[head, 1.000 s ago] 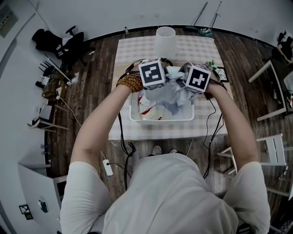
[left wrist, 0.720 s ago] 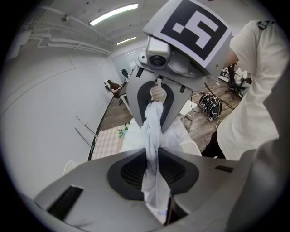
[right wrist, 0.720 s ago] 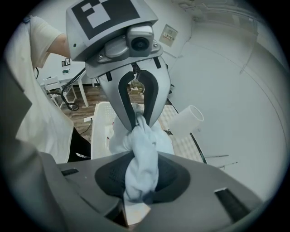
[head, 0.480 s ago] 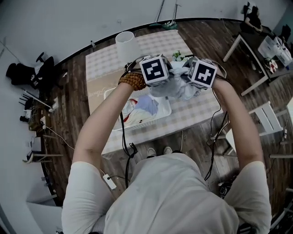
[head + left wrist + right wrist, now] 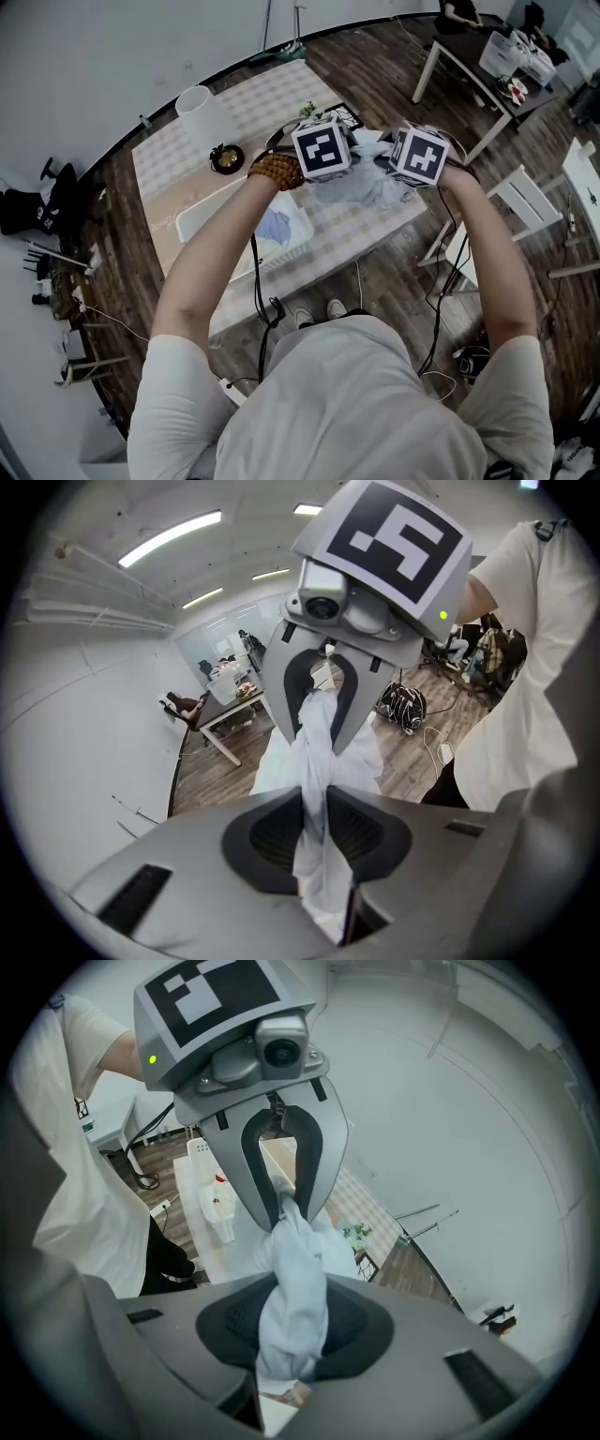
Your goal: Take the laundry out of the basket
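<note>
Both grippers hold one pale, thin garment (image 5: 371, 190) stretched between them, above the right end of the checked table (image 5: 281, 89). My left gripper (image 5: 315, 829) is shut on a white fold of the garment (image 5: 317, 761). In that view the right gripper faces it, also pinching the cloth. My right gripper (image 5: 292, 1327) is shut on a bunched pale fold (image 5: 298, 1279). The white laundry basket (image 5: 189, 221) lies on the table to the left, with blue and white laundry (image 5: 275, 228) inside. In the head view the marker cubes hide both pairs of jaws.
A tall white cylinder (image 5: 202, 112), a small dark bowl (image 5: 226, 158) and a little plant (image 5: 307, 110) stand on the table behind the basket. A white chair (image 5: 525, 202) is at the right and another table (image 5: 473, 56) beyond it. Cables hang near my legs.
Both grippers have carried the garment up out of the basket and rightward, past the table's right end. The basket now lies well to their left.
</note>
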`<state>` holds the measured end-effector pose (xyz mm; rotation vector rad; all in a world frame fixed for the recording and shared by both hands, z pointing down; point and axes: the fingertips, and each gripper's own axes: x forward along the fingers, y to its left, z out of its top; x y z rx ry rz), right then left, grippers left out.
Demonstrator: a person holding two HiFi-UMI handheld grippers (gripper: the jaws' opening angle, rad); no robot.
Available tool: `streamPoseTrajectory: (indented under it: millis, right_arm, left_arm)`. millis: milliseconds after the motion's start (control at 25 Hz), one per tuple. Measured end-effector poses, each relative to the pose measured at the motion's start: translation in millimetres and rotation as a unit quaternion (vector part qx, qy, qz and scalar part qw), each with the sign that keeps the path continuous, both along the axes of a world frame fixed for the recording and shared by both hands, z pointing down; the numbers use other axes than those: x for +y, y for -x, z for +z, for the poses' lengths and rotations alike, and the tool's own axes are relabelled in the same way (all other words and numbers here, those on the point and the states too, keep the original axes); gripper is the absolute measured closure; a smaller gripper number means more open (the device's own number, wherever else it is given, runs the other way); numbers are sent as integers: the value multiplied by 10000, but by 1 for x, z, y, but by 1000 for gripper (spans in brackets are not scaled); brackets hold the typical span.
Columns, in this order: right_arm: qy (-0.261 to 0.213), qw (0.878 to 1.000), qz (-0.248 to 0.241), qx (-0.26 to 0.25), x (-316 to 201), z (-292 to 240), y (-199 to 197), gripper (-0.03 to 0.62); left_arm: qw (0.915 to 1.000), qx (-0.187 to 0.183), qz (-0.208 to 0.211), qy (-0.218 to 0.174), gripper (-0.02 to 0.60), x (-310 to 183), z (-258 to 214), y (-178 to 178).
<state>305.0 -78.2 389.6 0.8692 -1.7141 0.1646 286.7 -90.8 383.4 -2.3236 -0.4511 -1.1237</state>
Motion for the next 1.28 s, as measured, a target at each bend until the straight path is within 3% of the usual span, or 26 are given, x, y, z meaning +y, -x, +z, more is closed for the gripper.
streamPoseTrajectory:
  millis: [160,360,640,800,1280]
  right_arm:
    - [68,9999,25,-87,4,10,-4,482]
    - [235,9997,12,-111,-1,40,-4,481]
    - [576,9978,11,-333,-11,113,-10,480]
    - [835,9956,7,-434,-11,164,-16,480]
    - [1354,9868,-17,-889,-1,294,-17,479]
  left_arm:
    - [9998,-141,-71,-138,476,-3,8,-2]
    - [9996,-283,-45,77,476,-3,39,-4]
    - [9963,-741,44,436,476,-1,115,-13]
    - [9933,-1094,196,322,476,-1,168,-19]
    - [9696,-2319,773,-62,472,3,300,-19]
